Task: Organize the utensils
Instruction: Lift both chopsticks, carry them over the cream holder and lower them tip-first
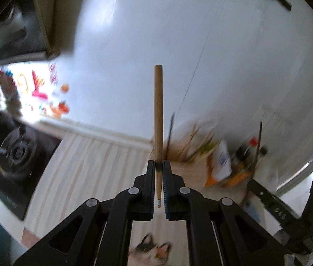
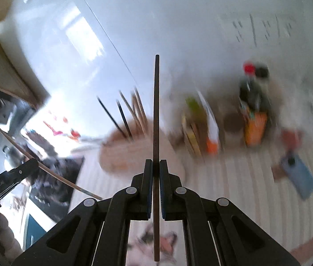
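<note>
Chopsticks (image 1: pixel 158 119) upright in both grippers.

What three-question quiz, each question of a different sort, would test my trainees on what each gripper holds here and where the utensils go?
1. True or false: the left gripper is shut on a light wooden chopstick.
2. Multiple choice: the right gripper holds A) a spoon, B) a dark chopstick, C) nothing.
3. Fill in: more chopsticks stand in the ____ holder on the striped counter.

Key: 1 true; 2 B; 3 wooden.
</note>
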The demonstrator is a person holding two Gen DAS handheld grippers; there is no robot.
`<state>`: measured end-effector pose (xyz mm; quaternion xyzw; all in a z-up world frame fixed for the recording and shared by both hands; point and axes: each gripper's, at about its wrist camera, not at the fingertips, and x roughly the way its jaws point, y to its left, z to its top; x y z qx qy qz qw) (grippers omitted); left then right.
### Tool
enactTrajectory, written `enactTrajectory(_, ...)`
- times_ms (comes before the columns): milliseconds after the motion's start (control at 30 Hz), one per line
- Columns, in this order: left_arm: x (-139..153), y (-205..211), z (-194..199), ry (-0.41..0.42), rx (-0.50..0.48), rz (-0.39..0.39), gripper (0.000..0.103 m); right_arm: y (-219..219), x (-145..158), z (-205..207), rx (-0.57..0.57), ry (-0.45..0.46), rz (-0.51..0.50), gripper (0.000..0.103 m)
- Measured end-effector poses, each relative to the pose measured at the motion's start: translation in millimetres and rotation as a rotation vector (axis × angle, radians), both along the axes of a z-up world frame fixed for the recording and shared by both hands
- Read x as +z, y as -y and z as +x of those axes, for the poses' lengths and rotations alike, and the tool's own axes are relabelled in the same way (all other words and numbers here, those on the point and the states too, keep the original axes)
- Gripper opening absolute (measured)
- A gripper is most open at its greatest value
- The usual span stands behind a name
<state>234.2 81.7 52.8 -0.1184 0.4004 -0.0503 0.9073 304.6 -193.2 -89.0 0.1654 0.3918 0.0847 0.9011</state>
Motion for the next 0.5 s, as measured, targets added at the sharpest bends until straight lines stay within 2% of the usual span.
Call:
enactTrajectory(133,16.0,13.1,36.0,0.052,-0.025,-0.006,0.004,-7.1,28.9,31.1,-0.03,0.118,0.016,0.006)
enactTrajectory(233,19.6,22.7,64.5,0.048,-0.044,0.004,0.004,-11.8,42.2,55.6,-0.054,0.185,0.026,0.006)
enactTrajectory(367,6.8,31.0,100.2,0.01,-0.052,0.036,0.004,-15.2,47.7,87.5,-0.079,0.241,0.032,0.006)
enactTrajectory(500,-15.9,31.8,122.3,-0.049,-0.059,0.033,0.004,-21.1,40.1,113.5,-0.097,0.283,0.038,0.006)
